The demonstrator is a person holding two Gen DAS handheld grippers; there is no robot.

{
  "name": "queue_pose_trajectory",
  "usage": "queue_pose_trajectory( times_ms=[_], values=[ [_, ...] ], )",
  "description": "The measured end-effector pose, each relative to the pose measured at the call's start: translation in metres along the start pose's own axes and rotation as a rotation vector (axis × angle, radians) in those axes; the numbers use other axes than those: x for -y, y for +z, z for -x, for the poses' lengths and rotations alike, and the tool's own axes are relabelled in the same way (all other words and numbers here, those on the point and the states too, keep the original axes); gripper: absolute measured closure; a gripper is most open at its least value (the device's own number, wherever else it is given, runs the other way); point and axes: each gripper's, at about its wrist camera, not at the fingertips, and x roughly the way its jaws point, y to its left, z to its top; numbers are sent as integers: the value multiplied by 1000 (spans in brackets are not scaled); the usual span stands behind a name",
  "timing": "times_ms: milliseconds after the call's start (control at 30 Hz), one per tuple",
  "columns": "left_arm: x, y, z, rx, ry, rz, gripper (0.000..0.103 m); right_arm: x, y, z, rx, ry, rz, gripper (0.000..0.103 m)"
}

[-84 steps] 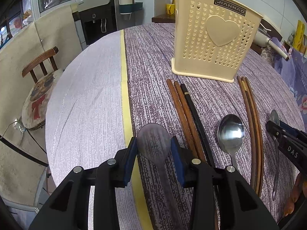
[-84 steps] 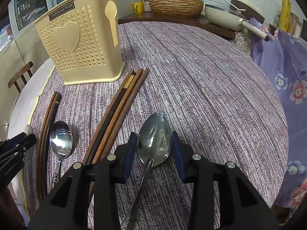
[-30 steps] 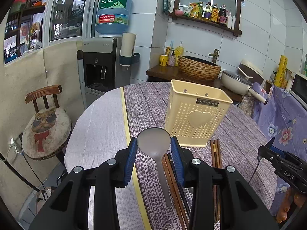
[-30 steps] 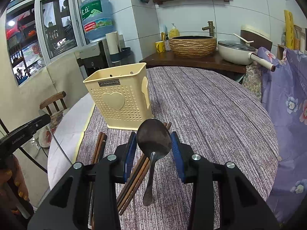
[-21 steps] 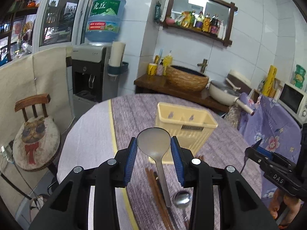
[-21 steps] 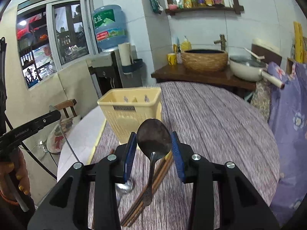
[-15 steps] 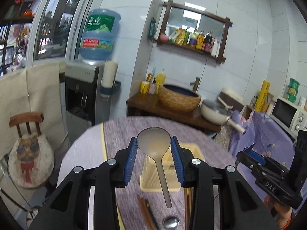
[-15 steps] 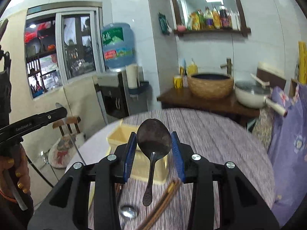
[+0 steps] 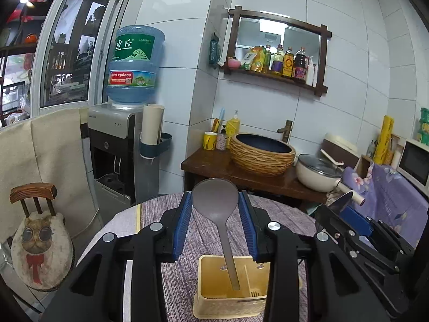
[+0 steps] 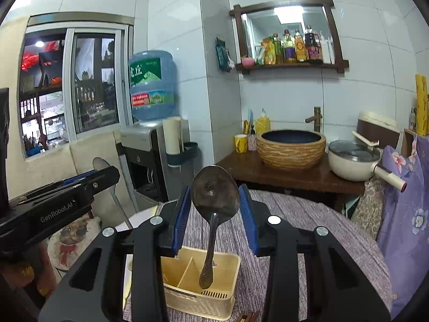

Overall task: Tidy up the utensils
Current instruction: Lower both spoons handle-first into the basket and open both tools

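Two steel spoons, handles down above one cream perforated caddy (image 9: 230,303): left gripper (image 9: 215,209) clamps the matte spoon (image 9: 217,209), right gripper (image 10: 215,206) the tarnished spoon (image 10: 214,196).

Bright indoor light, mirror (image 9: 276,39) glare (ceiling lamp reflected), strong fisheye bending, dark vignetted corners

"GenRobot.AI" on left gripper (image 10: 88,185)

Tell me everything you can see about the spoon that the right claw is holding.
The spoon is dull grey metal with a dark, stained oval bowl and a slim handle ending in a rounded tip. The right claw pinches its bowl between blue pads, so it hangs handle-down, slightly tilted. Its tip hovers over the right compartment of the cream utensil basket, seemingly touching nothing else.
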Motion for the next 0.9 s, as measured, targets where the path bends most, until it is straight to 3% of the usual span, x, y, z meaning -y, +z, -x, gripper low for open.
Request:
queue_pose_trajectory(
  times_ms=[267,533,900],
  values=[
    [0,-29,-22,-30,42,-28,67,8,-41,-25,-74,-16,-5,66],
    [-1,-50,-36,-93,31,-28,67,6,-71,-31,-112,-11,15,66],
    [-3,-70,-41,-125,28,-43,67,2,-85,-30,-117,-19,49,65]
  ],
)
